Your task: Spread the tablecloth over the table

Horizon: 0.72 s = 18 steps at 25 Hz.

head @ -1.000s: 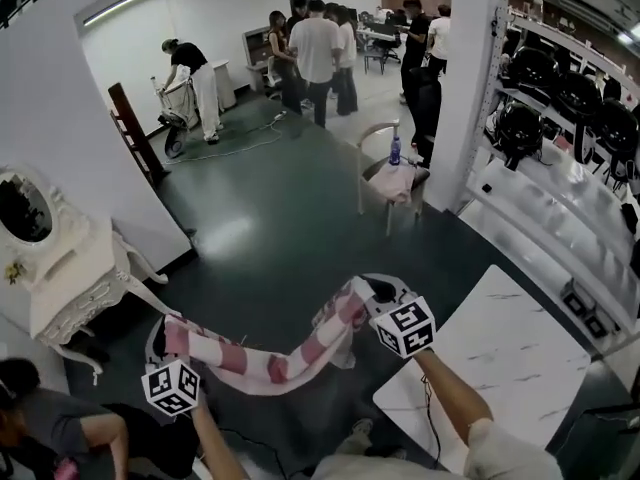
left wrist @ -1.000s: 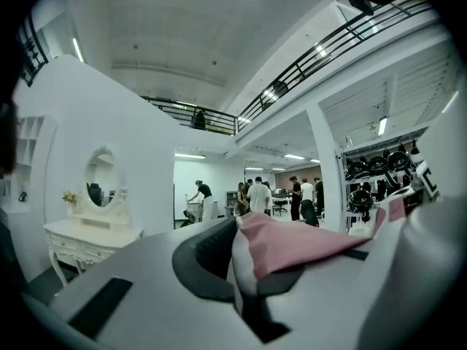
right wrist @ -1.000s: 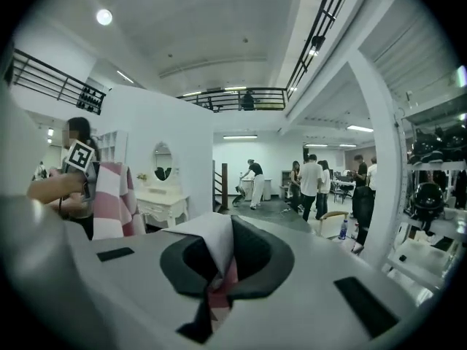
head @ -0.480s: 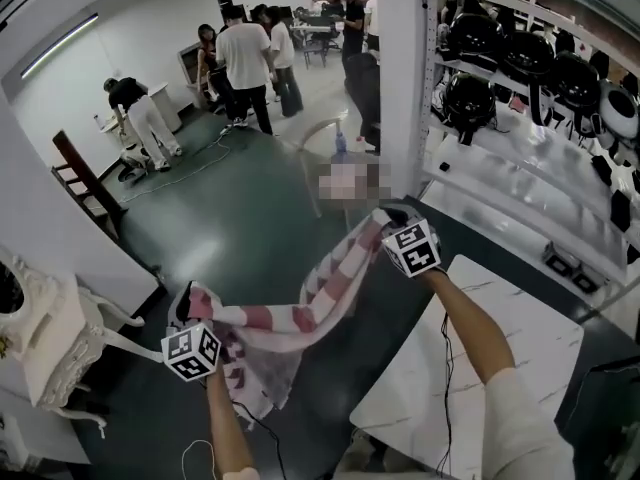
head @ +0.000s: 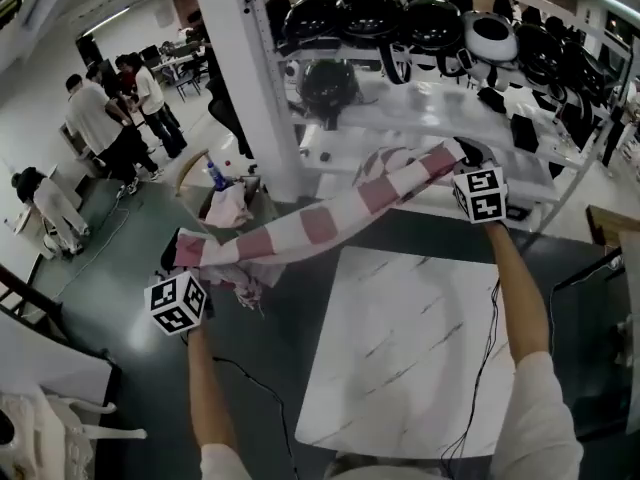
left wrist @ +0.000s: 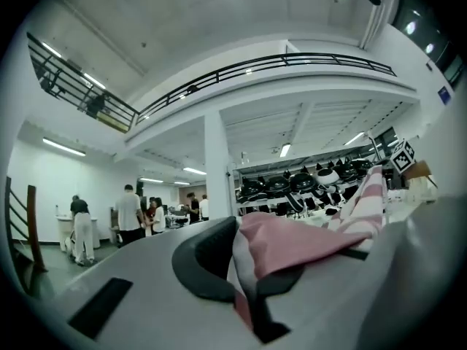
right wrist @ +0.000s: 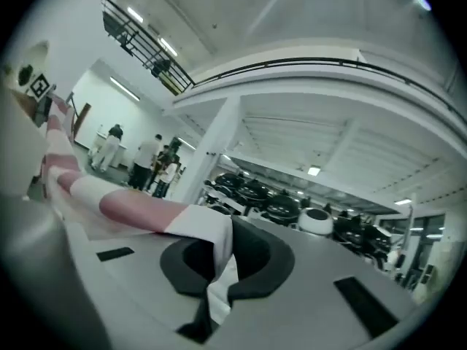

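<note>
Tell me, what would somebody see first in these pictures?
A pink-and-white checked tablecloth hangs stretched in the air between the left tongs and the right tongs, at the far side of the white marble table. Behind it, shelves hold rows of black helmets.

The tablecloth (head: 330, 218) is strung across mid-frame, from left gripper (head: 172, 256) at left to right gripper (head: 466, 156) at upper right. The table (head: 400, 368) is seen below it, shelves (head: 430, 118) above.

Bright, even ceiling-light illumination, heavy fisheye bending with dark vignetted corners, soft motion blur, faint floor glare
</note>
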Each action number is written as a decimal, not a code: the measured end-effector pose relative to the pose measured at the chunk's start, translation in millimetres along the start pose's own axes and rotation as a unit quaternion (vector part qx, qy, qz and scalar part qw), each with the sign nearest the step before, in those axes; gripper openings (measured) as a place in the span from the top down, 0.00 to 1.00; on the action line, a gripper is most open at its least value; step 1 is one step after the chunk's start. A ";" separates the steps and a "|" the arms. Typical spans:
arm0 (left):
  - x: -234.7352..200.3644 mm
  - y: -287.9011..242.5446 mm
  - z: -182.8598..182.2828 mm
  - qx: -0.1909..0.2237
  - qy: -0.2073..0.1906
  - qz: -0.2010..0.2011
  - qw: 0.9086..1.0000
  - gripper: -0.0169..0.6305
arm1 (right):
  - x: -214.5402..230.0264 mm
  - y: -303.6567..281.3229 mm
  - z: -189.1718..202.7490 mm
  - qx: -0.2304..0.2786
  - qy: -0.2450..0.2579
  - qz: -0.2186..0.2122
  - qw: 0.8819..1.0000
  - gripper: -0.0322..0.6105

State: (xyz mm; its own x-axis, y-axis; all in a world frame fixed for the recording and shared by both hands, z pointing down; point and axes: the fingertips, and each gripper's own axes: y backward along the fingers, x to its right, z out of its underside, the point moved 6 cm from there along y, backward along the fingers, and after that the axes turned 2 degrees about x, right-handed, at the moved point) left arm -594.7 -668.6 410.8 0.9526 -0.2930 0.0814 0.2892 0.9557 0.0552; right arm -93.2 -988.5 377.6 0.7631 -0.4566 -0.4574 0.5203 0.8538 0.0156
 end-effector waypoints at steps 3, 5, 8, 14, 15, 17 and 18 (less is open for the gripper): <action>45.1 -27.5 3.9 -0.002 0.014 0.022 1.000 0.93 | 83.9 73.5 44.8 -0.031 0.044 0.053 0.997 0.93; 83.9 -40.4 7.2 -0.009 0.002 0.042 0.999 0.94 | 121.0 122.5 68.5 -0.050 0.078 0.075 0.993 0.93; 142.6 -50.2 22.2 -0.025 -0.005 0.078 0.997 0.93 | 152.6 186.0 99.2 -0.077 0.105 0.097 0.987 0.93; 224.7 -21.8 72.5 -0.071 -0.015 0.132 0.989 0.93 | 165.0 317.8 155.8 -0.145 0.140 0.113 0.973 0.93; 231.0 -12.1 79.2 -0.078 -0.022 0.137 0.987 0.93 | 159.4 336.2 166.4 -0.159 0.148 0.106 0.970 0.93; 242.8 8.5 93.6 -0.093 -0.031 0.149 0.984 0.93 | 147.5 371.9 187.7 -0.185 0.148 0.097 0.967 0.93; 247.9 19.9 101.1 -0.101 -0.038 0.155 0.982 0.93 | 142.3 388.6 196.9 -0.195 0.142 0.095 0.966 0.93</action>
State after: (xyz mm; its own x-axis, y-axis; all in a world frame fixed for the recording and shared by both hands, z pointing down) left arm -362.3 -725.1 532.7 0.9904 0.0183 0.1372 0.0071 0.9832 -0.1826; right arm 293.0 -770.9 493.6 0.6660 -0.2429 -0.7053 0.1548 0.9699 -0.1879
